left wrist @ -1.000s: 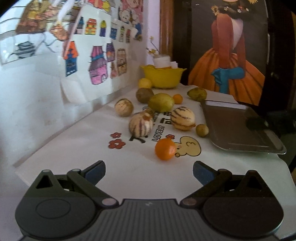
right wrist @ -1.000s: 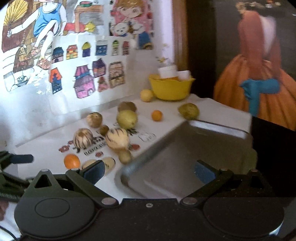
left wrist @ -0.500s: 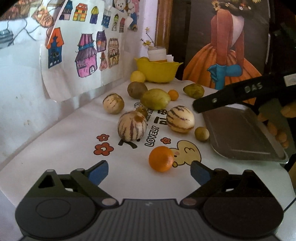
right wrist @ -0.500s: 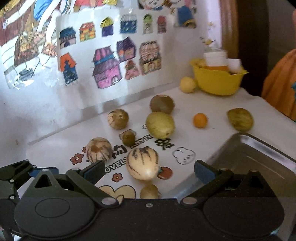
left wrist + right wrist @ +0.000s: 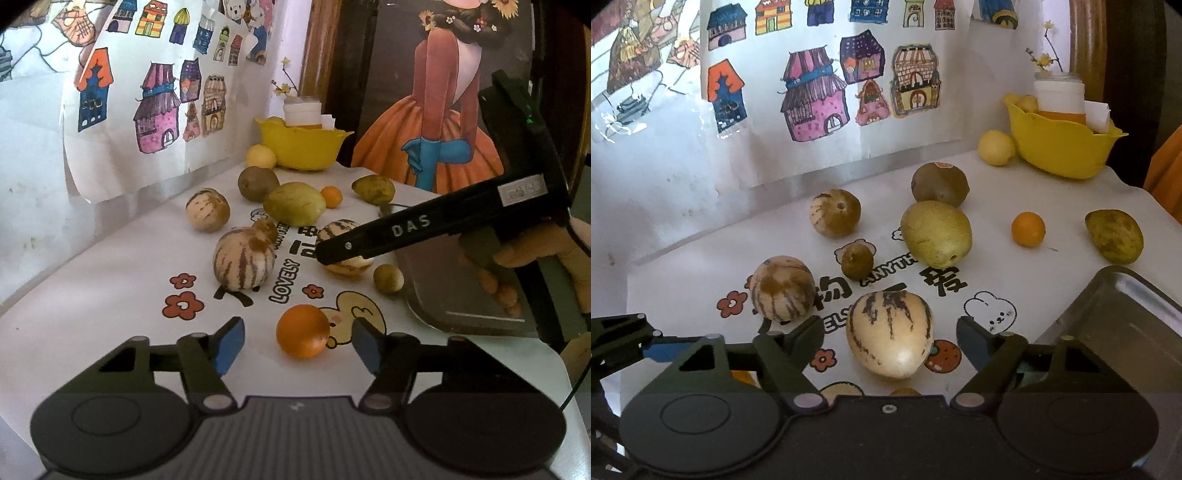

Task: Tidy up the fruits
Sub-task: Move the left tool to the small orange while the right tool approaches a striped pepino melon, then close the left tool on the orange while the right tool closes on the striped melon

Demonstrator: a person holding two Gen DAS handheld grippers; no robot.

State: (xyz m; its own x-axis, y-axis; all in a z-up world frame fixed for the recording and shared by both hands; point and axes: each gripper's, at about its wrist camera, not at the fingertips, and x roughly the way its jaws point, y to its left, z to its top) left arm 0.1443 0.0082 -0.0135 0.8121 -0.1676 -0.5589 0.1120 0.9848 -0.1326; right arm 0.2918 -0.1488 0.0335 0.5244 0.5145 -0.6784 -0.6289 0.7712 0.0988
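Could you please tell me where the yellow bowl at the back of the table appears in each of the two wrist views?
Left wrist view: the yellow bowl sits at upper centre, at the far end of the table, just right of a lemon.
Right wrist view: the yellow bowl is at the upper right, again with the lemon just to its left.
Shared landmark: the white jar standing in the bowl.
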